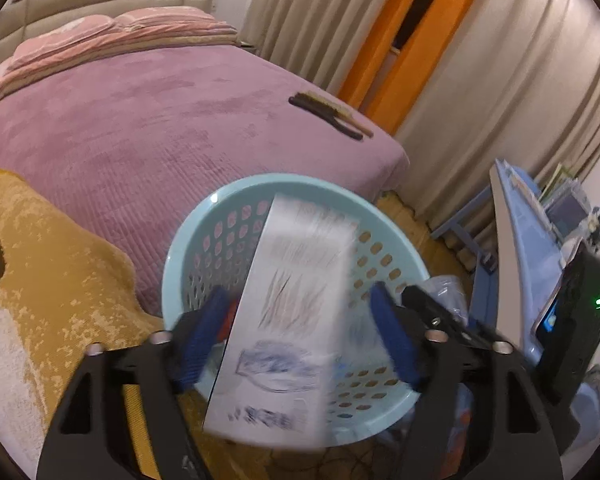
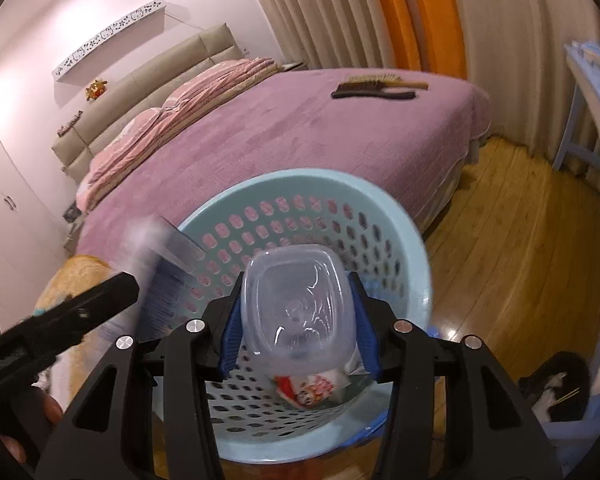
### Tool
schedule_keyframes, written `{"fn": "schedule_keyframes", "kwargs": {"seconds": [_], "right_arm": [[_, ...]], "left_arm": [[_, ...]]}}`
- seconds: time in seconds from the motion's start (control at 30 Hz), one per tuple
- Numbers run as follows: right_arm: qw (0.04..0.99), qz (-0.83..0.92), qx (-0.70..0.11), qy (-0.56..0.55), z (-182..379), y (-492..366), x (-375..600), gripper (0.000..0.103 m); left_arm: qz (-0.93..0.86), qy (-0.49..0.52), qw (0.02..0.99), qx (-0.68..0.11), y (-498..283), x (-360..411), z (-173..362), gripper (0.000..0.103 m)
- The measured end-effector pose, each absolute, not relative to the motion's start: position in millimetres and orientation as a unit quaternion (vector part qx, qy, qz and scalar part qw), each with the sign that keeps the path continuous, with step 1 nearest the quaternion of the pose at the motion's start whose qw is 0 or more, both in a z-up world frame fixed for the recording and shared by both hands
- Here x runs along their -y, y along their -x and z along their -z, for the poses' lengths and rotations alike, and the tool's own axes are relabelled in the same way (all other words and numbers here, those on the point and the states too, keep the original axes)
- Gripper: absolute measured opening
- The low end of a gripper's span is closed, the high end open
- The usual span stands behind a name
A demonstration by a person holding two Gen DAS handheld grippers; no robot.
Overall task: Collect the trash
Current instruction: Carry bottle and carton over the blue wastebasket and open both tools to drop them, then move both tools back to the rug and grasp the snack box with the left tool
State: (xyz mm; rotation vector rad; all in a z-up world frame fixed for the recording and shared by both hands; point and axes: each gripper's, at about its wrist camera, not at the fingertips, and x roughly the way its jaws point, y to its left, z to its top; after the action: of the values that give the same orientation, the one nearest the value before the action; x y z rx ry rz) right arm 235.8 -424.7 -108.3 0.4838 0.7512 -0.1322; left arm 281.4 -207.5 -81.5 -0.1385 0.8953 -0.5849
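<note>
Beside the bed (image 2: pixel 300 136), on the wooden floor (image 2: pixel 512 248), stands a pale blue perforated basket (image 1: pixel 204 240), its mouth facing both cameras. Left hand-held gripper (image 1: pixel 300 332): blue pads spread, a white printed carton (image 1: pixel 296 312) between them over the basket opening, blurred; the right pad stands clear of the carton, and contact at the left pad cannot be told. Right hand-held gripper (image 2: pixel 296 324): blue pads pinching a clear plastic container (image 2: pixel 300 304) by its sides, held over the basket opening. Basket contents, right wrist view: a red-and-white wrapper (image 2: pixel 312 390) on the bottom. Bed: purple quilted cover, pink striped bedding (image 2: pixel 172 120) at the head, beige padded headboard (image 2: pixel 148 80). On the cover near the far edge lie two brushes (image 2: pixel 380 86) side by side, one dark, one with a wooden handle. Near corner: a yellow patterned blanket (image 1: pixel 52 280), left of the basket. Background: beige curtains (image 1: pixel 512 80) with orange panels (image 1: pixel 400 40) between. Right side: a light blue stand (image 1: pixel 528 240), partly visible.
</note>
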Motion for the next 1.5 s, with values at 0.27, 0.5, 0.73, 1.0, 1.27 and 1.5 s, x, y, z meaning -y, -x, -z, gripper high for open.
{"fn": "schedule_keyframes", "kwargs": {"seconds": [0.27,0.5,0.73,1.0,1.27,1.5], "right_arm": [[0.906,0.044,-0.355,-0.225,100,-227,411,0.050],[0.919,0.017,-0.340,-0.199,78,-210,379,0.052],[0.938,-0.010,-0.306,-0.162,43,-190,337,0.064],[0.950,-0.041,-0.287,-0.114,25,-175,286,0.071],[0.957,-0.070,-0.268,-0.084,19,-164,239,0.072],[0.952,-0.103,-0.278,-0.081,27,-164,198,0.072]], "left_arm": [[0.280,0.084,0.868,-0.401,-266,177,62,0.078],[0.283,0.102,0.880,-0.368,-236,140,35,0.078],[0.269,0.113,0.898,-0.329,-205,99,6,0.081],[0.242,0.125,0.918,-0.287,-163,45,-20,0.083],[0.191,0.129,0.935,-0.270,-126,-16,-24,0.083],[0.116,0.146,0.943,-0.274,-99,-84,-13,0.083]]}}
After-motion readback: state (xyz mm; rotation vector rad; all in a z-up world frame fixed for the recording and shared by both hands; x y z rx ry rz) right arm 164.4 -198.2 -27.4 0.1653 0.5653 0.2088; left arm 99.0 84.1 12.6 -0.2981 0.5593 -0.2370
